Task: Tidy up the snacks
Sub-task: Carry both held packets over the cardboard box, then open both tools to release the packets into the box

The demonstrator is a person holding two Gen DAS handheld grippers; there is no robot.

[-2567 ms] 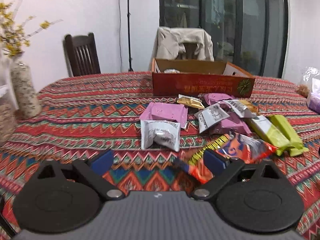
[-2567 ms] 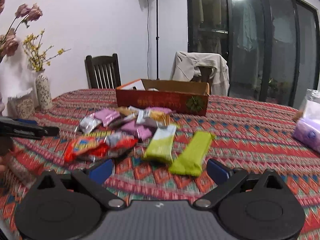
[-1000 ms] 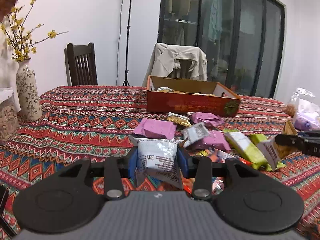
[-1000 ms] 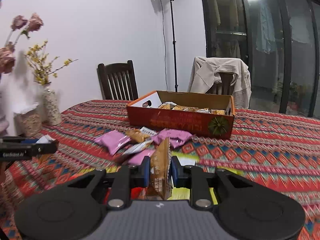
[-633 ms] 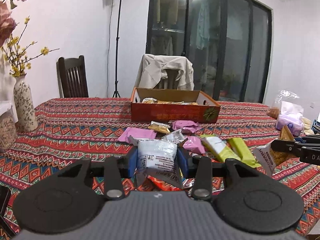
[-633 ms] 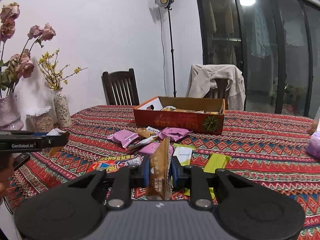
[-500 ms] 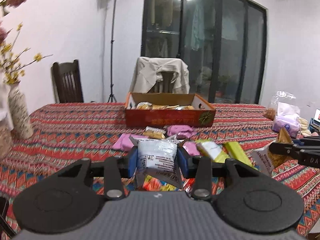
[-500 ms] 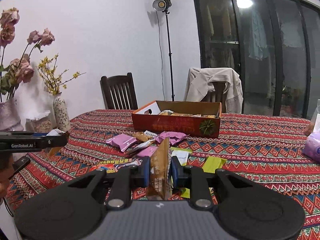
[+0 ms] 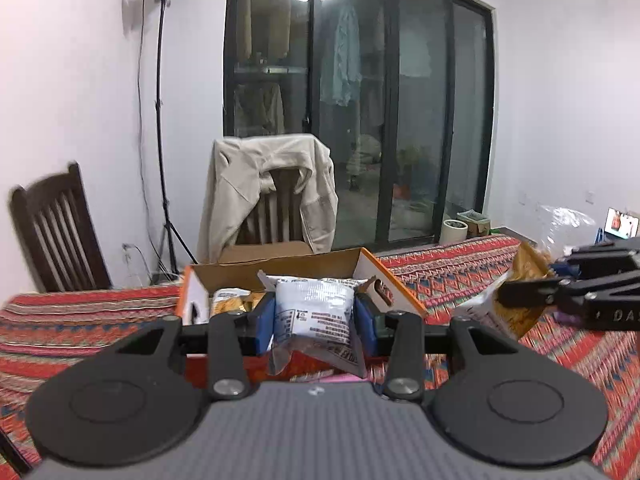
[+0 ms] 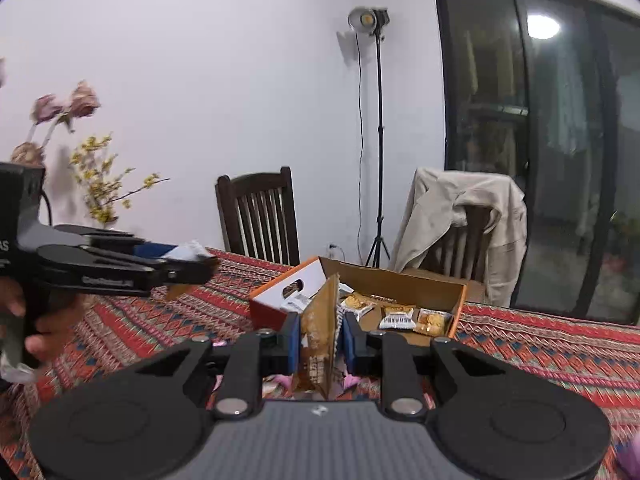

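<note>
My left gripper (image 9: pixel 315 322) is shut on a white snack packet (image 9: pixel 315 316), held up just in front of the open orange cardboard box (image 9: pixel 384 286). My right gripper (image 10: pixel 319 340) is shut on a thin brown snack packet (image 10: pixel 320 340), also raised near the box (image 10: pixel 456 312), which holds several wrapped snacks (image 10: pixel 396 317). In the left wrist view the right gripper (image 9: pixel 516 294) comes in from the right with its brown packet (image 9: pixel 524 304). The left gripper (image 10: pixel 188 266) shows at the left of the right wrist view, held by a hand (image 10: pixel 40 320).
A patterned red tablecloth (image 10: pixel 560 356) covers the table. Behind it stand a dark wooden chair (image 10: pixel 260 216), a chair draped with a beige jacket (image 9: pixel 272 188), and a light stand (image 10: pixel 376 140). A vase of flowers (image 10: pixel 100 184) sits at the left; plastic bags (image 9: pixel 568 220) lie at the right.
Both grippers have risen and moved forward with their packets; the box looms much closer and the loose snacks on the cloth have dropped out of sight below.
</note>
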